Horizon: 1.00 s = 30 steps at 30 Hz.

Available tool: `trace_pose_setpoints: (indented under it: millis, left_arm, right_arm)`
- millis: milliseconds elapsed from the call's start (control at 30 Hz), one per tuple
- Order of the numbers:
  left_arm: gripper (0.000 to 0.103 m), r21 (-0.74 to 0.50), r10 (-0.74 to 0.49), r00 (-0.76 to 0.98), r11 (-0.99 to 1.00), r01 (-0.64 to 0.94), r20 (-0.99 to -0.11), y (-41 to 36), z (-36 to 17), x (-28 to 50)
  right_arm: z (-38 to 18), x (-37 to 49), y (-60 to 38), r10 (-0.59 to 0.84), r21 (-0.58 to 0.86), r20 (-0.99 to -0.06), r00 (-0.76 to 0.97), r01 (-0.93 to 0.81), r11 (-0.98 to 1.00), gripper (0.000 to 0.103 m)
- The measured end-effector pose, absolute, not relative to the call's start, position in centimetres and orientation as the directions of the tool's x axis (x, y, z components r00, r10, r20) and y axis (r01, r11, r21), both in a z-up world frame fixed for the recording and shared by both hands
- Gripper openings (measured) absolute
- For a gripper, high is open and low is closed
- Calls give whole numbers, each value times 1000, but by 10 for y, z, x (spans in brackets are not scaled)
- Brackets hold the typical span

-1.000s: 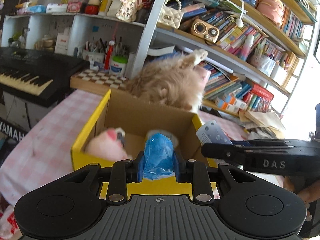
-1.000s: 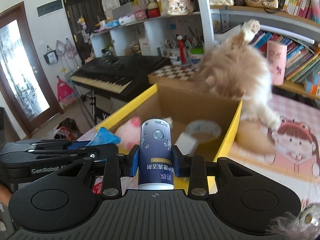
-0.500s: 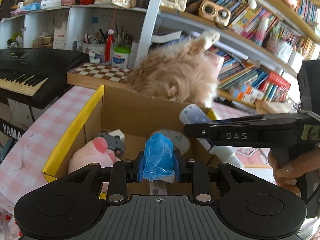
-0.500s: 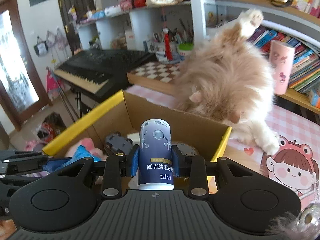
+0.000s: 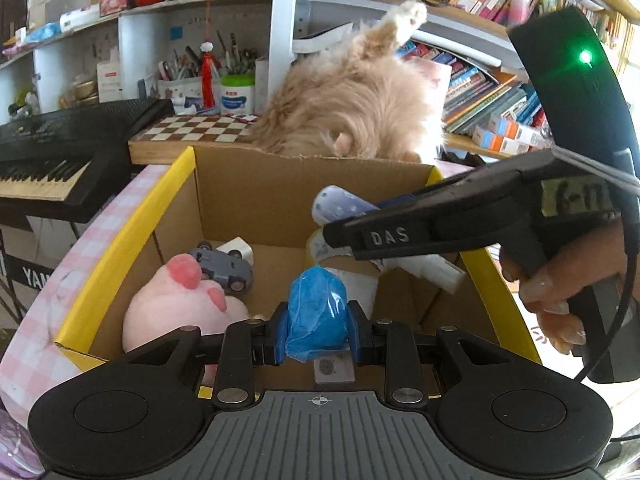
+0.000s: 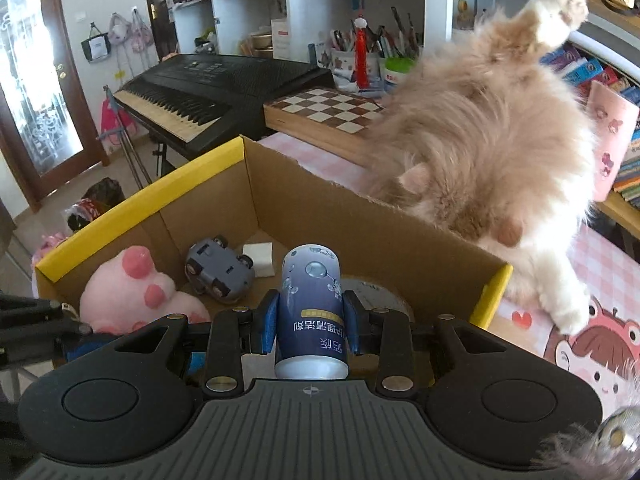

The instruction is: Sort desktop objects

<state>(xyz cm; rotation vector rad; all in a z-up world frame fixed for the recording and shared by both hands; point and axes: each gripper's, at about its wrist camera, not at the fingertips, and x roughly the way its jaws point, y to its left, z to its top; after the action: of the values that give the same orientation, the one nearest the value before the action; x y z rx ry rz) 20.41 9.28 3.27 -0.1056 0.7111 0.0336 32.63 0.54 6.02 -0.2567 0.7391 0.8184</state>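
Observation:
An open cardboard box (image 5: 120, 256) with yellow flaps stands on the pink checked table; it also shows in the right wrist view (image 6: 360, 232). My left gripper (image 5: 317, 338) is shut on a crumpled blue plastic packet (image 5: 316, 312) and holds it over the box. My right gripper (image 6: 310, 330) is shut on a blue-and-white bottle (image 6: 310, 312) over the box; from the left wrist view it (image 5: 400, 236) reaches in from the right. Inside lie a pink plush toy (image 5: 180, 304), a grey toy car (image 5: 224, 268), a white block (image 6: 258, 258) and a tape roll (image 6: 376, 296).
A fluffy cat (image 5: 352, 100) lies right behind the box's far wall (image 6: 480, 140). A chessboard (image 5: 192, 132) and a black keyboard (image 5: 60, 148) stand at the back left. Packed bookshelves (image 5: 480, 92) fill the back. A pink cup (image 6: 612, 140) stands at the right.
Both grippers have moved forward and lower over the box with their loads. The right gripper has come further in over the box's right side. The cat has raised a paw.

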Motion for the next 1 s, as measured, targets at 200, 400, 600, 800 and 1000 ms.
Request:
trace_pose_setpoints:
  millis: [200, 400, 600, 800, 1000]
  left_arm:
    - [65, -87, 47, 816, 989, -118, -576, 90, 43, 187]
    - [77, -50, 80, 852, 991, -124, -518, 90, 57, 171]
    - [86, -51, 126, 868, 984, -171, -480, 94, 65, 149]
    - [88, -48, 123, 869, 985, -166, -480, 96, 66, 130]
    - [91, -46, 96, 869, 990, -135, -486, 96, 62, 108]
  right_arm:
    - [73, 320, 0, 602, 91, -643, 473, -733, 674, 36]
    - [89, 306, -13, 615, 112, -601, 510, -709, 696, 41]
    - [97, 288, -28, 610, 144, -576, 545, -666, 732, 44]
    - [102, 265, -43, 587, 153, -558, 587, -622, 768, 44]
    - [105, 232, -62, 549, 137, -544, 635, -578, 804, 45]
